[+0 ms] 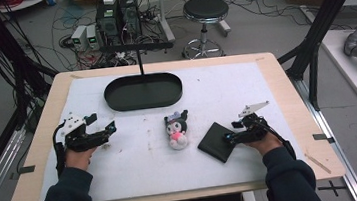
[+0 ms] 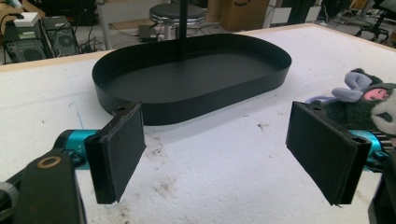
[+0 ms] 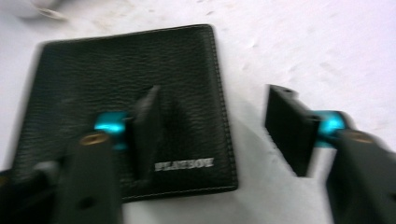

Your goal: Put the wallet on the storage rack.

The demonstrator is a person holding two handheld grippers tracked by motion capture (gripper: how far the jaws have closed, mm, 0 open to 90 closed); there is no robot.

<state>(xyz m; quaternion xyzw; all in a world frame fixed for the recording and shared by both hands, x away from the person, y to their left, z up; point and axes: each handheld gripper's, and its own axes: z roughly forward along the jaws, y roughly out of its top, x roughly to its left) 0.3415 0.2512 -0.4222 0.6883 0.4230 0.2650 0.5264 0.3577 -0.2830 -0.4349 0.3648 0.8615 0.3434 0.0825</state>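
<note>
A black leather wallet (image 1: 215, 143) (image 3: 130, 102) lies flat on the white mat at the right. My right gripper (image 1: 230, 137) (image 3: 215, 130) is open right at its near edge: one jaw hangs over the wallet's face, the other over the bare mat beside it. A small plush toy (image 1: 176, 130) (image 2: 362, 100) with dark ears and a pink belly sits at the mat's middle. My left gripper (image 1: 109, 129) (image 2: 219, 154) is open and empty at the left, pointing toward the black oval tray (image 1: 115, 94) (image 2: 154, 114).
The tray holds nothing and stands at the back centre, with a thin black post (image 1: 140, 62) rising from it. The white mat (image 1: 138, 170) covers most of the wooden table. A stool (image 1: 205, 11) and computer gear (image 1: 117, 16) stand on the floor beyond.
</note>
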